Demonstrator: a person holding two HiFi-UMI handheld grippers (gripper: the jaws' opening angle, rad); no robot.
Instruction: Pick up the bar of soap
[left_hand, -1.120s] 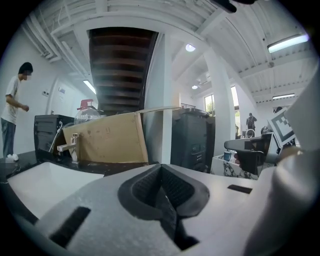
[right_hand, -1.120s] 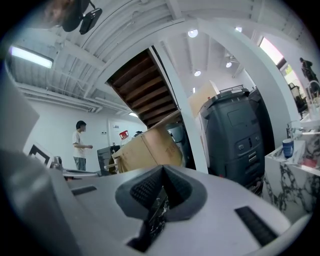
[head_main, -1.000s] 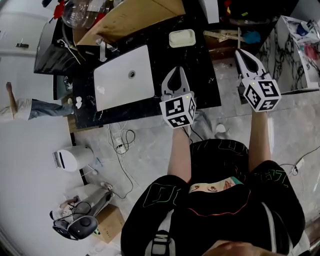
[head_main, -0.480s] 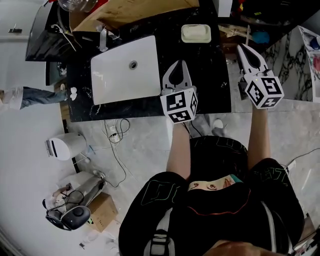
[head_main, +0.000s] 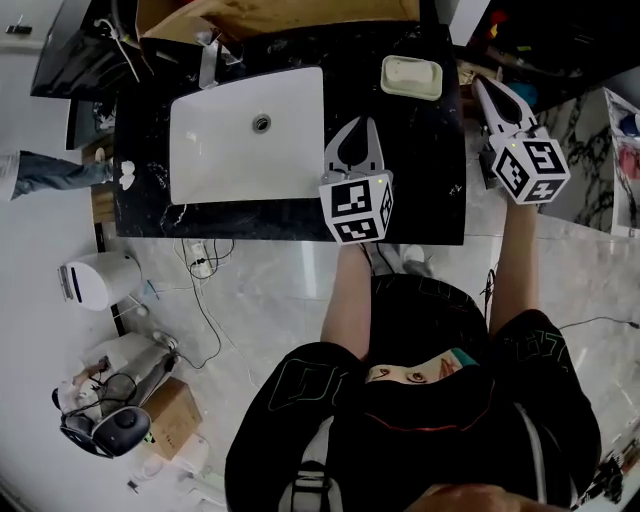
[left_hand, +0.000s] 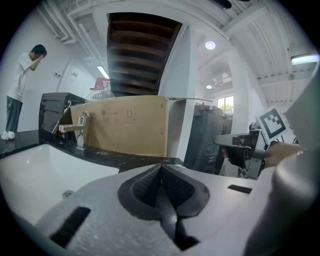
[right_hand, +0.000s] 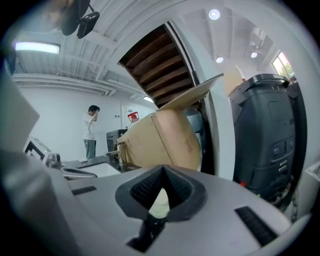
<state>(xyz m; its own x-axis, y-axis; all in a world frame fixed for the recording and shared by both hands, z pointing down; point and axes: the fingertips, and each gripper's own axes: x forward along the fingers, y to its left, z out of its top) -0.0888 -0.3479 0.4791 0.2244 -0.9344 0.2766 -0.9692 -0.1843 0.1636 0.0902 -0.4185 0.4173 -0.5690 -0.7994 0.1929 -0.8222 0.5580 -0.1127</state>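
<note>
Over the last second the counter (head_main: 420, 190) has drawn nearer in the head view, so the bar of soap (head_main: 411, 74), in its dish (head_main: 437, 80) at upper right of centre, now lies near the right gripper (head_main: 482, 88). It and the left gripper (head_main: 357, 125) are both fully closed and empty; the grasp hasn't begun

Ceiling lamps (left_hand: 210, 45) above the white sink (head_main: 245, 130) give bright, even light, and the sink glares. Straight lines bow far from the sink, corners darken, and the near left gripper (left_hand: 162, 172) looks soft.
</note>
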